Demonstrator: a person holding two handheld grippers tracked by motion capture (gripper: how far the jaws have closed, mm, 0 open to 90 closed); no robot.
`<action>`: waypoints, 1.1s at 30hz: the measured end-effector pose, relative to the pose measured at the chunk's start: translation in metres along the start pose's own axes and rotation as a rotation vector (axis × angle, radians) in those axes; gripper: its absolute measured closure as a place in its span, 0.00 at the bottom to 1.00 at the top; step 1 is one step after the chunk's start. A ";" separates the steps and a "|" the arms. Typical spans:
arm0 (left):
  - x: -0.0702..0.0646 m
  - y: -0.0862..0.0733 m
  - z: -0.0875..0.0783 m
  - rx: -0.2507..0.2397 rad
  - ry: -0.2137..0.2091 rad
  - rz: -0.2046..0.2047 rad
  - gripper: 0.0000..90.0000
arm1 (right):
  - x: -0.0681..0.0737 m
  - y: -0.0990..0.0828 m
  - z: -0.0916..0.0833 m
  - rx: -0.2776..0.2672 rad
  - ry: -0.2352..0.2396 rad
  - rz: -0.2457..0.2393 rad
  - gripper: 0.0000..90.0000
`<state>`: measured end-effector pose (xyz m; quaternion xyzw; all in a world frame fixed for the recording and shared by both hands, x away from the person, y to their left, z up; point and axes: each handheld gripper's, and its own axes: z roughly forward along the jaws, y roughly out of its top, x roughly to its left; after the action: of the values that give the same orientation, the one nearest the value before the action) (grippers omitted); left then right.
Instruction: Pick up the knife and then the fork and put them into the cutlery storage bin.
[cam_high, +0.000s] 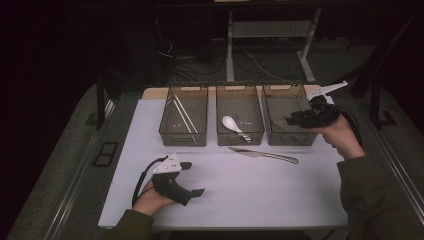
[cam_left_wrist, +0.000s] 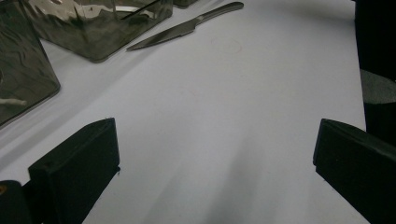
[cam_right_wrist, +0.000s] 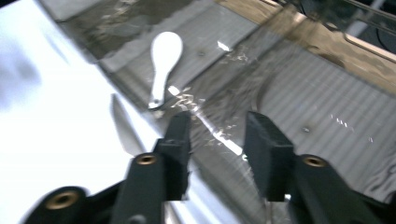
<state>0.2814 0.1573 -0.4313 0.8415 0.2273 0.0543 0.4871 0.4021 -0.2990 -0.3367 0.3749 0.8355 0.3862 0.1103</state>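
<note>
Smoky translucent plastic walls are crowding the right gripper (cam_high: 295, 120), which is hovering over the right-hand bin (cam_high: 290, 134), jaws partly apart with nothing between them. The left gripper (cam_high: 194, 178) is resting wide open on bare white sheet (cam_high: 240, 195). A slim steel knife (cam_high: 264, 155) is lying just before the bins.

No readable text or labels.
</note>
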 end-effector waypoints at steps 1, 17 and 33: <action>0.000 0.000 0.000 0.000 0.000 0.000 0.00 | 0.004 -0.003 -0.001 0.002 0.011 -0.014 0.81; -0.001 0.000 0.000 0.007 0.006 0.007 0.00 | 0.019 -0.061 0.046 0.205 0.010 -0.094 0.99; -0.001 0.000 0.001 0.007 0.005 0.008 0.00 | 0.017 -0.072 0.068 0.264 0.032 -0.095 0.99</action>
<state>0.2806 0.1559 -0.4316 0.8440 0.2253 0.0575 0.4833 0.3835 -0.2795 -0.4332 0.3397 0.8976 0.2733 0.0647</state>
